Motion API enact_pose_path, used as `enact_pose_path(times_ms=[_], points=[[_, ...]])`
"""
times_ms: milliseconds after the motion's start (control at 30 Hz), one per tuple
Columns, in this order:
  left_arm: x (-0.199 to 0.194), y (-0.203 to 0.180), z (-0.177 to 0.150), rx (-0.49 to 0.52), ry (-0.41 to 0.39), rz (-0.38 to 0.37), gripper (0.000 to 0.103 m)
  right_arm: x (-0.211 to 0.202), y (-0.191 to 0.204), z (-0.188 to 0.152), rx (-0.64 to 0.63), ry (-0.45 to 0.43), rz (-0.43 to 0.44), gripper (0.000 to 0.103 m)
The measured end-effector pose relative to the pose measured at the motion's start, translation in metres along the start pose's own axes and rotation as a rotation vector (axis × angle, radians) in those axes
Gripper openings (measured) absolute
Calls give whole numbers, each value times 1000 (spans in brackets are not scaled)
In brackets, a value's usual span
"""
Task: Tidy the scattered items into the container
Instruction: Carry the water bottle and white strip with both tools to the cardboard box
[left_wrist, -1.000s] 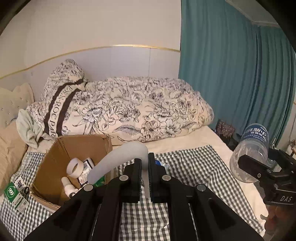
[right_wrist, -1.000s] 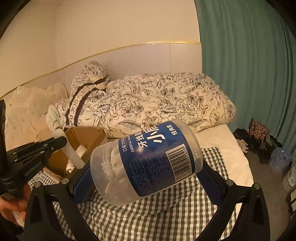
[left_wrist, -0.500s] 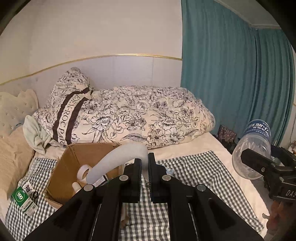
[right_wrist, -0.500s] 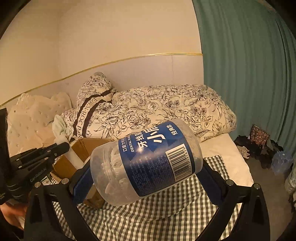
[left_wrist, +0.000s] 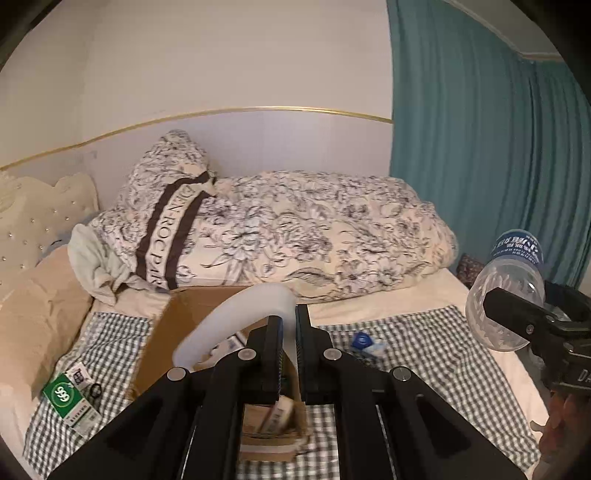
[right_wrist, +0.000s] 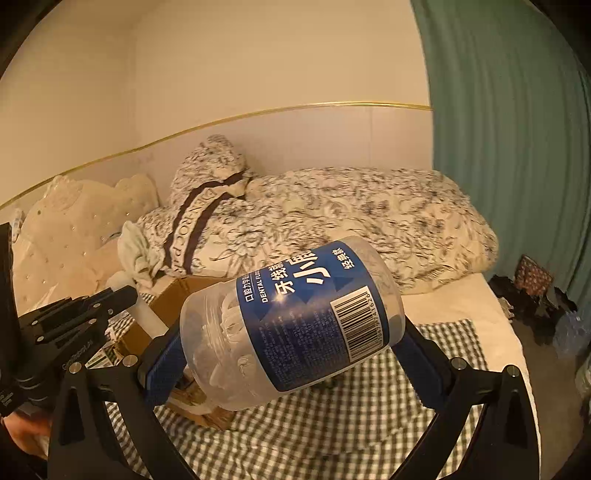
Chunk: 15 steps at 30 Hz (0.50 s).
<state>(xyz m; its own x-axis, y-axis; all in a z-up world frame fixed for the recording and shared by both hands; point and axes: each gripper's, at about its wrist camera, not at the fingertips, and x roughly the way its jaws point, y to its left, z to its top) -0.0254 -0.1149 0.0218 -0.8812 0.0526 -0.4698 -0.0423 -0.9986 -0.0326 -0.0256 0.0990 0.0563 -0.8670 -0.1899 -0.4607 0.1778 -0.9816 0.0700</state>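
My left gripper (left_wrist: 289, 325) is shut on a white curved tube (left_wrist: 236, 317), held over the open cardboard box (left_wrist: 173, 332) on the bed. The same gripper (right_wrist: 123, 293) and the tube (right_wrist: 147, 317) show at the left of the right wrist view. My right gripper (right_wrist: 291, 343) is shut on a clear plastic jar with a blue label (right_wrist: 295, 317), tilted, above the checkered cloth (right_wrist: 332, 424) to the right of the box (right_wrist: 173, 291). In the left wrist view the jar (left_wrist: 506, 291) hangs at the far right. Small packets lie inside the box.
A green packet (left_wrist: 68, 400) and a small black clip (left_wrist: 95, 389) lie left of the box. A blue item (left_wrist: 364, 341) rests on the cloth (left_wrist: 424, 350) to its right. A floral duvet (left_wrist: 314, 236) and pillows fill the back; a teal curtain (left_wrist: 480, 147) hangs right.
Both grippers moved left and a little up with their loads. The box, earlier off to the left of the left gripper, now lies almost under its fingers. Neither grip changed.
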Motion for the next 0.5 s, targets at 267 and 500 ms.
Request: enact_pose_path(times_ms=[267, 500], points=[[6, 46, 1, -22, 12, 56, 6, 30, 51, 10, -59, 20, 57, 101], [16, 82, 1, -43, 33, 95, 6, 57, 88, 14, -100, 48, 85, 101]])
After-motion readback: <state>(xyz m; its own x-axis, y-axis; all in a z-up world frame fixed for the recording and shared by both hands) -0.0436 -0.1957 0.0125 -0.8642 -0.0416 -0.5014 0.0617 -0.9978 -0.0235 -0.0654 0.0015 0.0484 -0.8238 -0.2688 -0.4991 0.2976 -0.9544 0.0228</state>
